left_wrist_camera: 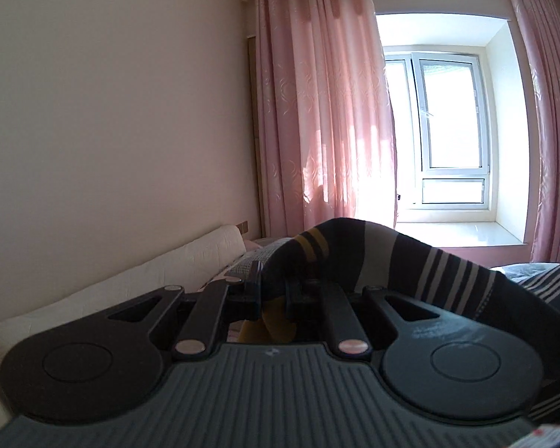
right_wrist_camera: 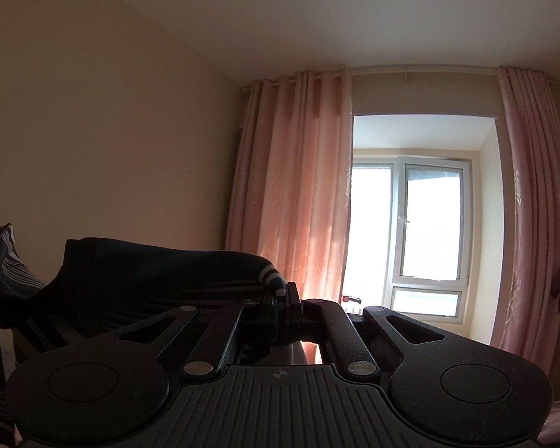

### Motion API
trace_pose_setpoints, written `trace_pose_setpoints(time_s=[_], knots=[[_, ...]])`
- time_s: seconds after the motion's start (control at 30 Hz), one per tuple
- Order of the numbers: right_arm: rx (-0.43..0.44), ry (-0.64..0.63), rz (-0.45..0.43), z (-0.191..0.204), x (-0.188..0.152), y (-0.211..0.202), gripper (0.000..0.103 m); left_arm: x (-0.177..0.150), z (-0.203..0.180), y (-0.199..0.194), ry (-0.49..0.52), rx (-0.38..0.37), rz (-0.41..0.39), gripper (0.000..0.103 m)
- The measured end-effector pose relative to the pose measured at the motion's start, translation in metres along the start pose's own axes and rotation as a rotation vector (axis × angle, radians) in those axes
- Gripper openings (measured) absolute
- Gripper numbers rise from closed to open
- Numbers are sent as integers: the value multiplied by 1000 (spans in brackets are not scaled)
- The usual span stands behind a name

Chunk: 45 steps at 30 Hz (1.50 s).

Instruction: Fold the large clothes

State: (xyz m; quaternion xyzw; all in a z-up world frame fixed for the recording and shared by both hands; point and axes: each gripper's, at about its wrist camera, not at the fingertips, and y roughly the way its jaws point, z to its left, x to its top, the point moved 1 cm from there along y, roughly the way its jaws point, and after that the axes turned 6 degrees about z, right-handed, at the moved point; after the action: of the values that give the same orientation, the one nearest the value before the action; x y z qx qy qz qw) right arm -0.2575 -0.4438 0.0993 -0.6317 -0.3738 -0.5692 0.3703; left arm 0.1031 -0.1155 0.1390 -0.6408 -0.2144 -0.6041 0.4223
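Note:
A dark striped garment point(left_wrist_camera: 373, 257) with white and mustard bands is lifted into the air. In the left wrist view it drapes over my left gripper point(left_wrist_camera: 274, 291), which is shut on a fold of it, and trails off to the right. In the right wrist view my right gripper point(right_wrist_camera: 282, 308) is shut on the striped edge of the same garment point(right_wrist_camera: 149, 280), which stretches away to the left. At that view's far left edge another bunch of striped cloth point(right_wrist_camera: 3, 261) hangs. Both grippers point roughly level toward the window.
A pink curtain point(left_wrist_camera: 317, 112) flanks a bright window point(left_wrist_camera: 448, 119) with a white sill point(left_wrist_camera: 455, 233) ahead. A white padded headboard point(left_wrist_camera: 130, 272) runs along the left wall, with patterned bedding point(left_wrist_camera: 242, 265) beside it. A second pink curtain point(right_wrist_camera: 526, 205) hangs at right.

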Motion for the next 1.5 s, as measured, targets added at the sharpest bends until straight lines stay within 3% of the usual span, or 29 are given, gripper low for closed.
trace_pose_setpoints(time_s=[0.13, 0.27, 0.3, 0.37, 0.4, 0.43, 0.5, 0.57, 0.63, 0.83, 0.97, 1.07, 1.2, 1.37, 1.5], knots=[[-64, 15, 147, -26, -30, 69, 0, 8, -16, 68, 40, -67, 69, 10], [-136, 105, 374, -55, -92, 168, 0, -16, -41, 187, 77, -139, 250, 10], [-140, 141, 469, -65, -116, 202, 0, -26, -52, 222, 78, -143, 309, 10], [-214, 172, 667, -80, -166, 262, 19, -57, -74, 296, 118, -173, 430, 15], [-277, 160, 769, -83, -194, 285, 44, -76, -89, 332, 146, -154, 492, 20], [-318, 160, 827, -87, -217, 300, 47, -98, -101, 364, 183, -147, 559, 28], [-325, 248, 875, -97, -257, 296, 47, -146, -115, 410, 239, -107, 670, 28], [-279, 366, 884, -94, -287, 282, 47, -188, -109, 424, 252, -82, 725, 28], [-238, 395, 914, -80, -314, 265, 47, -218, -102, 427, 233, -95, 763, 28], [-172, 379, 1081, -31, -379, 245, 47, -300, -119, 399, 255, -261, 903, 28], [-113, 383, 1106, -26, -409, 271, 47, -330, -157, 402, 308, -384, 935, 25], [-76, 337, 1104, -27, -426, 304, 47, -340, -186, 416, 357, -467, 917, 23], [-113, 218, 1062, -44, -439, 347, 47, -342, -215, 448, 453, -494, 820, 22], [-126, 208, 1006, -88, -447, 386, 47, -319, -225, 511, 504, -507, 697, 23], [-81, 190, 1008, -103, -465, 411, 52, -326, -247, 544, 641, -596, 699, 36]])
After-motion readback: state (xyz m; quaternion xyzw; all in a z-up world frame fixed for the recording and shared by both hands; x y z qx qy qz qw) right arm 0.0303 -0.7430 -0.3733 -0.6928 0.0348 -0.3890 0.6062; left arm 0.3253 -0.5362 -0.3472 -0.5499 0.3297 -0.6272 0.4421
